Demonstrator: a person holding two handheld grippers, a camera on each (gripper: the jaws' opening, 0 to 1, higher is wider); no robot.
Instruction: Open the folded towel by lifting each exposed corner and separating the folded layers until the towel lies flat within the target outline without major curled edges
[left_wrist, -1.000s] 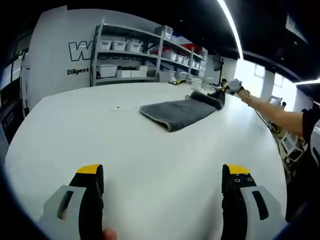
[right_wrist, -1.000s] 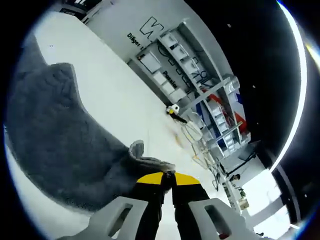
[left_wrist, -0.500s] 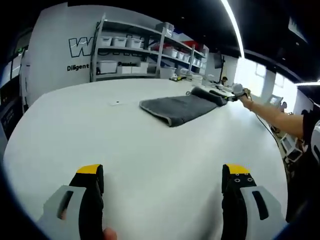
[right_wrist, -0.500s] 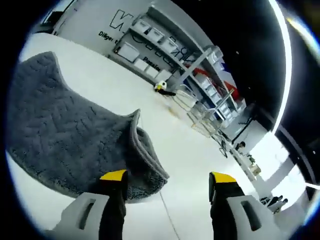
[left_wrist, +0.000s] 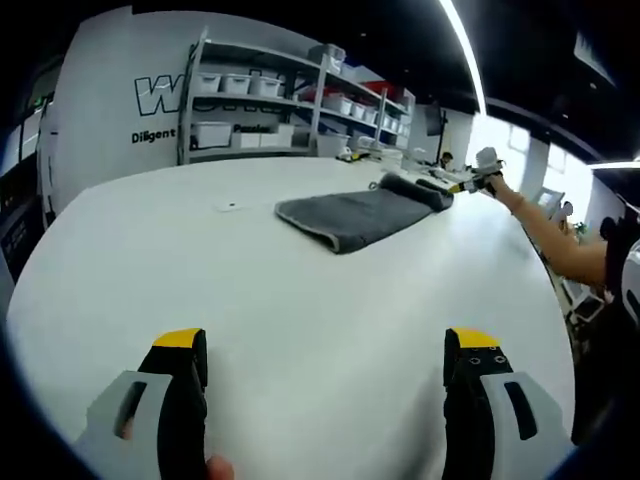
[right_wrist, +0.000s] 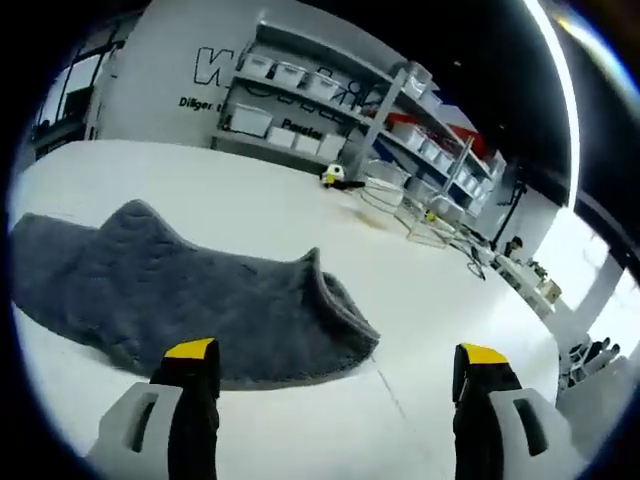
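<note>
A dark grey towel (left_wrist: 350, 215) lies on the white table (left_wrist: 270, 300) far ahead in the left gripper view, with a raised fold at its far right end. In the right gripper view the towel (right_wrist: 190, 300) spreads just beyond the jaws, its right corner humped up (right_wrist: 325, 290). My left gripper (left_wrist: 325, 370) is open over bare table, well short of the towel. My right gripper (right_wrist: 335, 385) is open with nothing between its jaws. It also shows in the left gripper view as the right gripper (left_wrist: 480, 175), held on an outstretched arm just past the towel's right end.
Metal shelves with white bins (left_wrist: 290, 110) stand behind the table against a lettered wall. Small objects and wire racks (right_wrist: 400, 205) sit on the table's far side. A person's arm (left_wrist: 560, 245) reaches in from the right.
My right gripper opened and let go of the towel's corner, then drew back and rose away from it. The corner dropped and stays humped. The left gripper stayed put.
</note>
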